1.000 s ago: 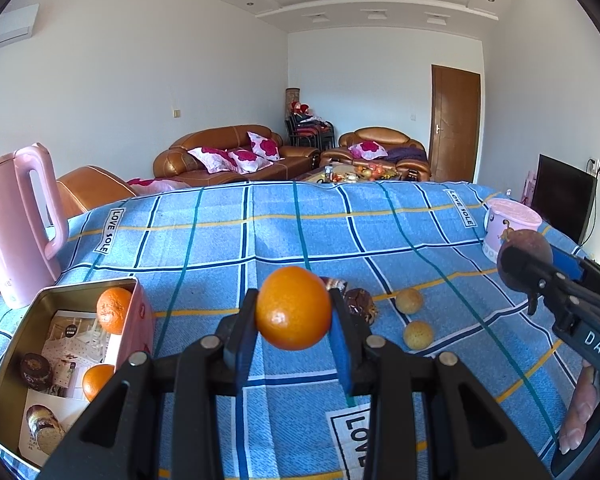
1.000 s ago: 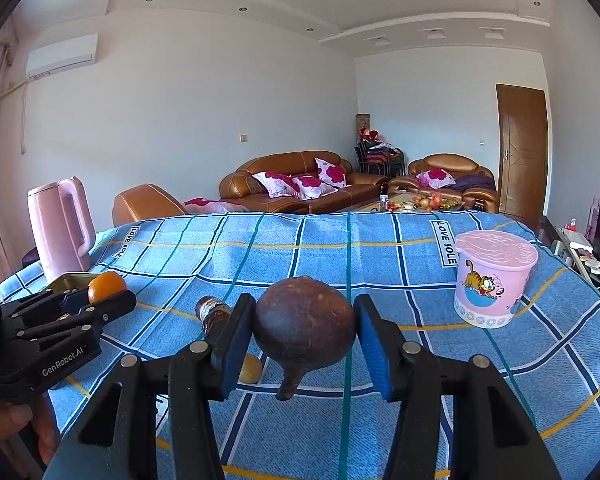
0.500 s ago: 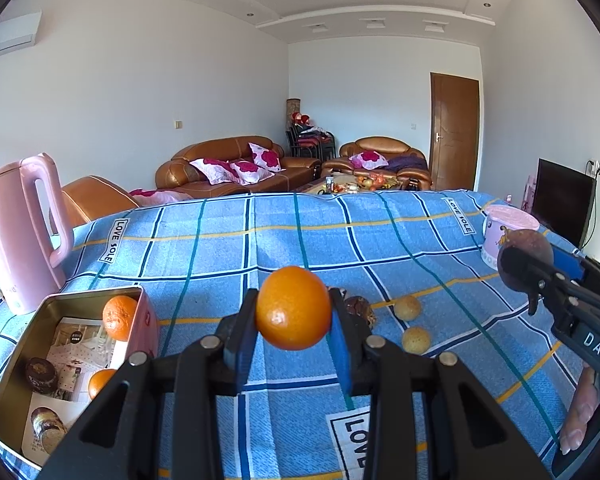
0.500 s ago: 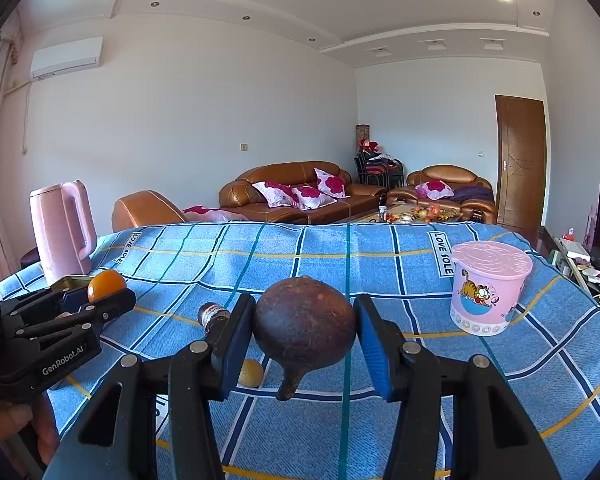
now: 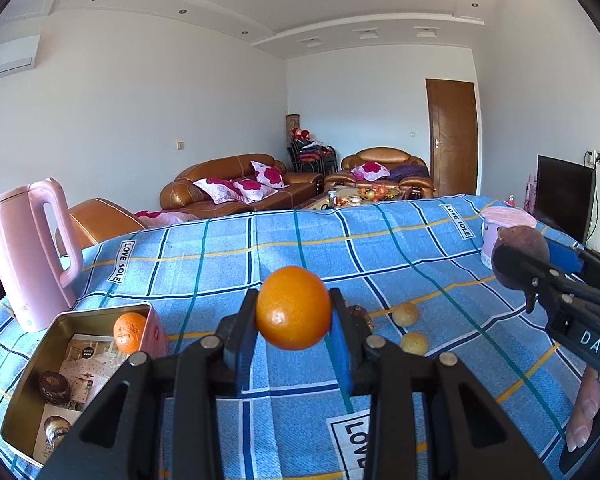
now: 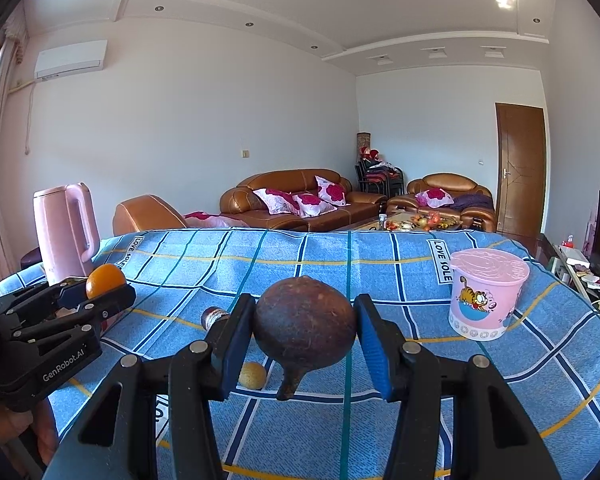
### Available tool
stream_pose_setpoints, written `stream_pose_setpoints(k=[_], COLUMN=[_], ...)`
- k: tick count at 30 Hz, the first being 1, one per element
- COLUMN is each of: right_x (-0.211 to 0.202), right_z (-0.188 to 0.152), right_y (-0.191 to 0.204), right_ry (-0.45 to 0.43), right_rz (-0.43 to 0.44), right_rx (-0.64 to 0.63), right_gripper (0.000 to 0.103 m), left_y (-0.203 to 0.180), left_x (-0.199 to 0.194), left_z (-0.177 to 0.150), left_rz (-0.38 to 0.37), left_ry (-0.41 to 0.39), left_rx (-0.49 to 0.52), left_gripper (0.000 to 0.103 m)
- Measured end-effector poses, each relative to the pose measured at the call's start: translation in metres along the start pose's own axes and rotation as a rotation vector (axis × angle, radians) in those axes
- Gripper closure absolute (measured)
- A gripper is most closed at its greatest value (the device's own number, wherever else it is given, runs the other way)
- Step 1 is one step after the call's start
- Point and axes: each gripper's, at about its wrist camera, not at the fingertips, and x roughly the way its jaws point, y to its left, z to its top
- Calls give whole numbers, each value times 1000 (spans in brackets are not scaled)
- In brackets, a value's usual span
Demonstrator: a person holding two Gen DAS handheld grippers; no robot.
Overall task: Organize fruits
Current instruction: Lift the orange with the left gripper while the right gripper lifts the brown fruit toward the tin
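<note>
Orange fruit (image 5: 293,308) clamped between left gripper (image 5: 293,322) pads, held above the blue checked cloth (image 5: 284,248), right of the open tin (image 5: 80,316). Round, no clear long axis. Brown fruit (image 6: 305,325) pinched in right gripper (image 6: 305,338), stem pointing down, long axis roughly vertical, pink tub (image 6: 486,294) to its right.

White walls, brown leather sofas (image 6: 300,196) with floral cushions, wooden door (image 6: 520,168), recessed ceiling lights.

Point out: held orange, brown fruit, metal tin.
orange (image 5: 293,307), left wrist view, front skin.
brown fruit (image 6: 305,323), right wrist view, middle of body.
metal tin (image 5: 36,364), left wrist view, left wall.
</note>
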Motion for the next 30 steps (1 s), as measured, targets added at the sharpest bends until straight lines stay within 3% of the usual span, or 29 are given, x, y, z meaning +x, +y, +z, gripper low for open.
stream_pose_setpoints(k=[21, 30], right_x=[-6, -5], right_z=[0, -2], right_y=[5, 26], right_ry=[-5, 26], right_rz=[0, 58], right_rx=[-1, -4], right_gripper=[50, 50], left_y=[0, 22], left_x=[-7, -21], left_z=[-1, -8], left_rz=[6, 20], left_ry=[-10, -3], left_rx=[14, -13], left_gripper=[68, 68])
